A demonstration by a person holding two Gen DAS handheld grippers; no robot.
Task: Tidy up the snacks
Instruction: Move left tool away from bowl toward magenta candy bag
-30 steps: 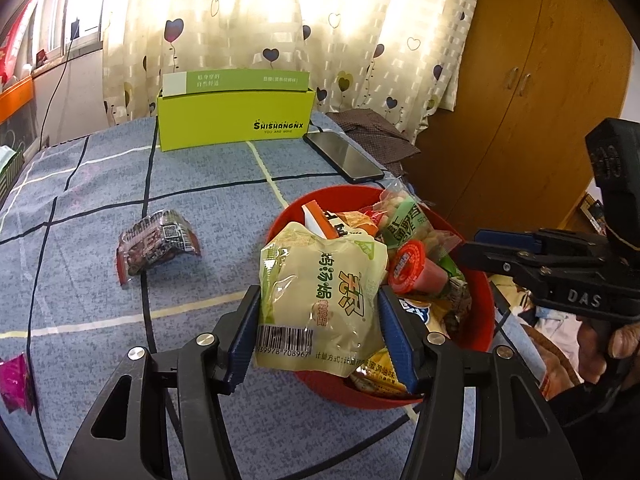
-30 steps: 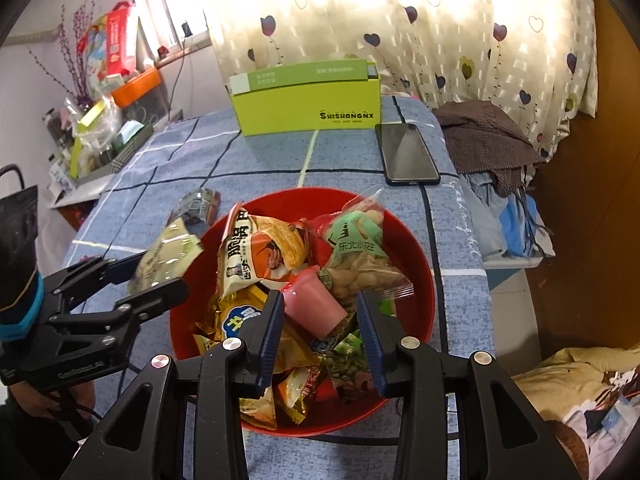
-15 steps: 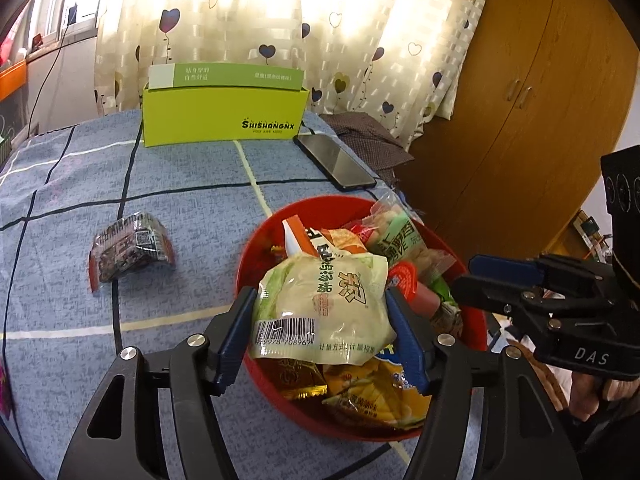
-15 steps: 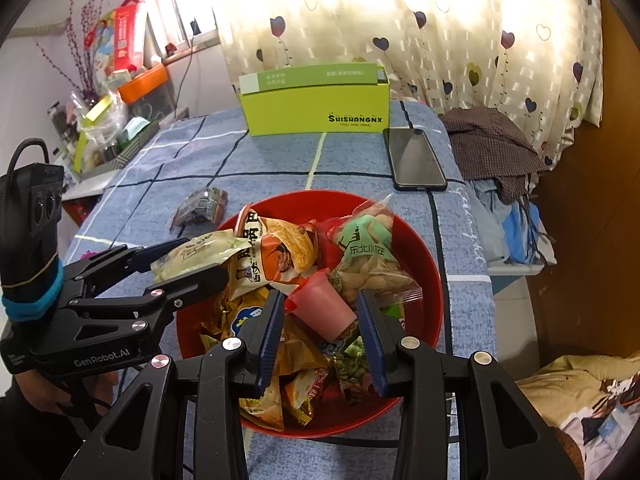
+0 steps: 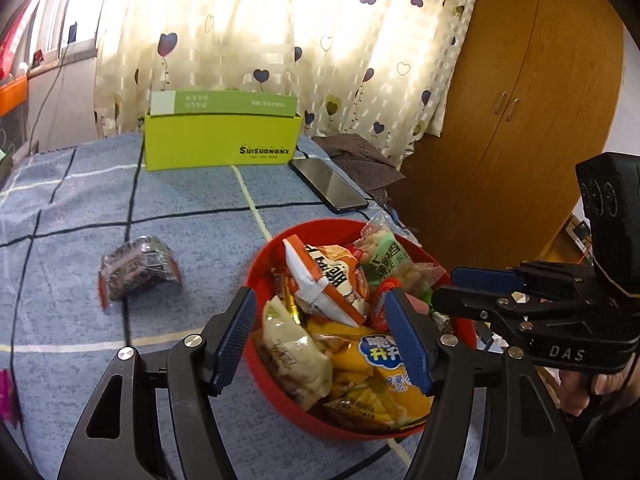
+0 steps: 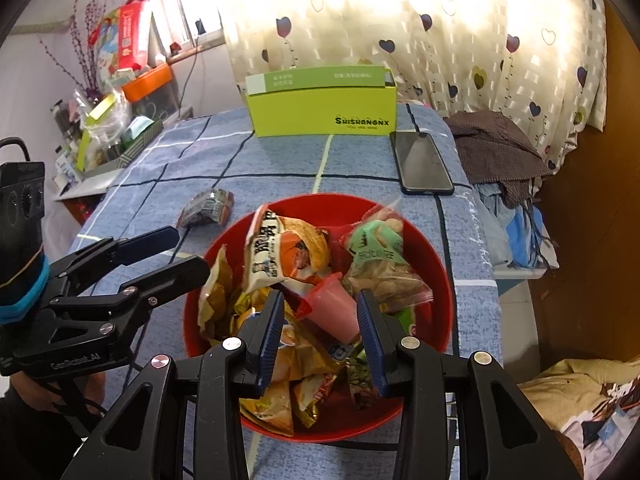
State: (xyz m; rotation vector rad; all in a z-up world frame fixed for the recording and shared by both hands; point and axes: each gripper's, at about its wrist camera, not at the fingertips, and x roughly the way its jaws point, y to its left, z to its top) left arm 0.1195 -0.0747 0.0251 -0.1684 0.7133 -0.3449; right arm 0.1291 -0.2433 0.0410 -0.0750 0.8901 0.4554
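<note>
Snacks (image 6: 288, 248) in bowl (image 6: 436, 256), phone (image 6: 422, 162) – box (image 6: 320, 114) behind

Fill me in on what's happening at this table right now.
A person is sorting snacks into a red bowl with two tools. The left hand-held gripper has just been opening and now holds nothing; the pale green packet lies in the bowl below it. The right hand-held gripper is clamped on a pink jelly cup over the bowl. One dark packet lies on the blue cloth outside the bowl.
</note>
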